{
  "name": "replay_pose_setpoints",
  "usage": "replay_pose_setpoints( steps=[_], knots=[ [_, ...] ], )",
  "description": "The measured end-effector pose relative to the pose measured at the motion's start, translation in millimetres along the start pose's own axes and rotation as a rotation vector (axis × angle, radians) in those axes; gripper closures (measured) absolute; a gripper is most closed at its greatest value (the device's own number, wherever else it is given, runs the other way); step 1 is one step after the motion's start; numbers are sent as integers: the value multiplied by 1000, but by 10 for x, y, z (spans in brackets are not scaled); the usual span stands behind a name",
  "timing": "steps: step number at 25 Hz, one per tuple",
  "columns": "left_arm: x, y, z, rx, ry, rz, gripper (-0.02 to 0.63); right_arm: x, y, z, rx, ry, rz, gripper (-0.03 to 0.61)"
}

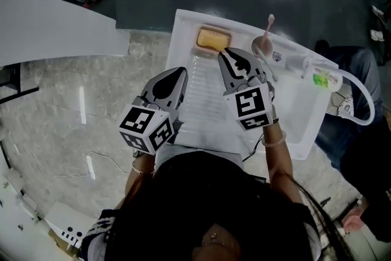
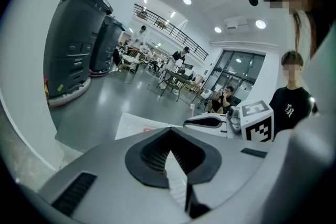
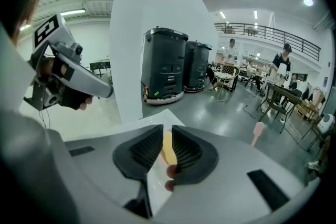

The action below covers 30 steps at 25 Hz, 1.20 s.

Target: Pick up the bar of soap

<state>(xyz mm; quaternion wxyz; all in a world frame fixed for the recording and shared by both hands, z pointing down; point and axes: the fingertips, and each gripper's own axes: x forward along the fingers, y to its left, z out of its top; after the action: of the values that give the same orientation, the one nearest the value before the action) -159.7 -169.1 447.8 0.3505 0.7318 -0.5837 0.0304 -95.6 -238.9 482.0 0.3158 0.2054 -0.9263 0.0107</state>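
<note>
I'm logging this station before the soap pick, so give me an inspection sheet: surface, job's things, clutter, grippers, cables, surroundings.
Surface: white ribbed tray on a marbled counter.
Job's things: yellow bar of soap at the tray's far end, not held.
Clutter: cup with a pink toothbrush; green-labelled tube.
Grippers: right gripper has its jaws a narrow gap apart, aimed at the soap and just short of it; left gripper has its jaws together and empty, over the tray.
Cables: thin wire on the counter.
Surroundings: open hall with a grey floor, dark machines and a seated person.
</note>
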Motion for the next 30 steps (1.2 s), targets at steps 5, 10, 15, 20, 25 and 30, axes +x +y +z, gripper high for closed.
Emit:
replay_pose_setpoints(
  steps=[5, 10, 15, 20, 25, 30],
  knots=[
    [4, 185, -8, -13, 11, 13, 614, 234, -19, -112, -83, 100, 24, 505],
    [12, 297, 9, -22, 13, 17, 614, 433, -37, -217, -147, 169, 46, 477],
    [14, 367, -23, -27, 25, 12, 614, 579, -11, -334, -188, 227, 72, 453],
    [28, 431, -26, -35, 20, 7, 614, 718, -19, -428, -239, 282, 88, 439],
    [-17, 485, -25, -37, 15, 13, 614, 845, 20, -510, -276, 339, 115, 417],
    [-40, 557, -46, -55, 10, 25, 614, 945, 22, -620, -313, 386, 136, 414]
  ],
)
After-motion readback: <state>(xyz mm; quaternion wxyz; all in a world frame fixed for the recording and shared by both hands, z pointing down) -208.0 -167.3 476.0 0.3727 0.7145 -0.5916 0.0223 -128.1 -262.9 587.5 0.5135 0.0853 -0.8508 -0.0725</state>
